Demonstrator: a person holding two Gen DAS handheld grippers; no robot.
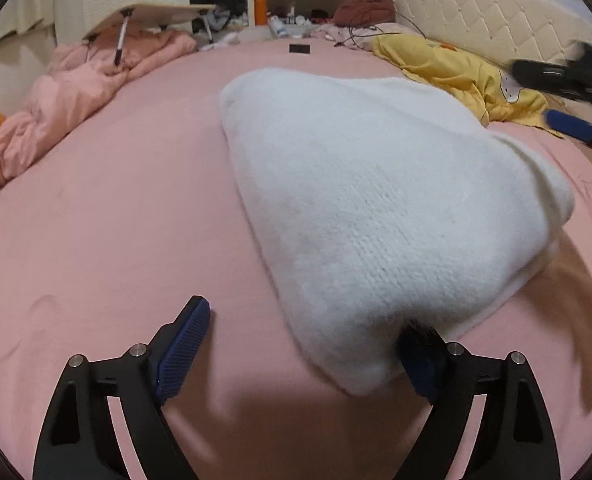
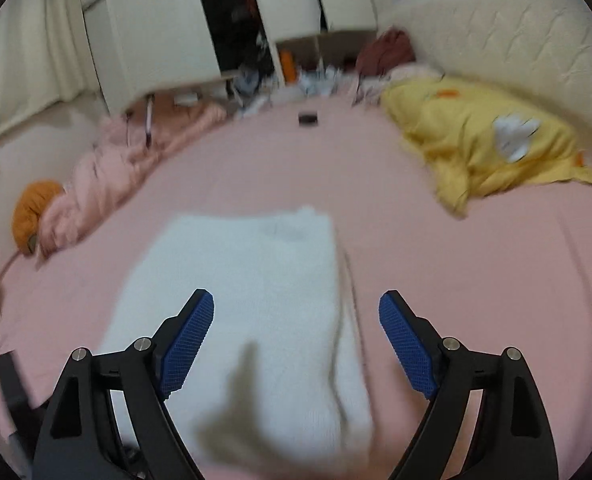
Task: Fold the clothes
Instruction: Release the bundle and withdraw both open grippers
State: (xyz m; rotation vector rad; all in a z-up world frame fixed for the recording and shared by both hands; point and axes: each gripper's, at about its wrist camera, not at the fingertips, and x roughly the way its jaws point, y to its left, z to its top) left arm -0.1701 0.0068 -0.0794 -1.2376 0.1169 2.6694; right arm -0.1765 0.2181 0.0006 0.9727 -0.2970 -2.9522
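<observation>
White knit sweater (image 1: 375, 208): folded on pink bed (image 1: 116, 220), its corner between the left gripper (image 1: 299, 356) jaws, apart, unclamped. Right gripper (image 2: 296, 344): jaws apart, empty, above sweater. Risk: snagged fuzzy knit undoing the fold.

We have two fisheye views, each looking forward and downward along its own claw. The left wrist view sits low and close over the pink bed (image 1: 116, 220), facing the quilted headboard (image 1: 475, 12) and wardrobe end of the room; the white knitted sweater (image 1: 367, 208) fills its centre at very short range, and the right claw (image 1: 567, 96) shows blurred at its right edge. The right wrist view sits a little farther back and faces the same way, blurred. We see the sweater (image 2: 256, 300), yellow pillow (image 2: 475, 144), pink quilt (image 2: 108, 184), small black object (image 2: 307, 118) and orange bottle (image 2: 287, 65) in both.
</observation>
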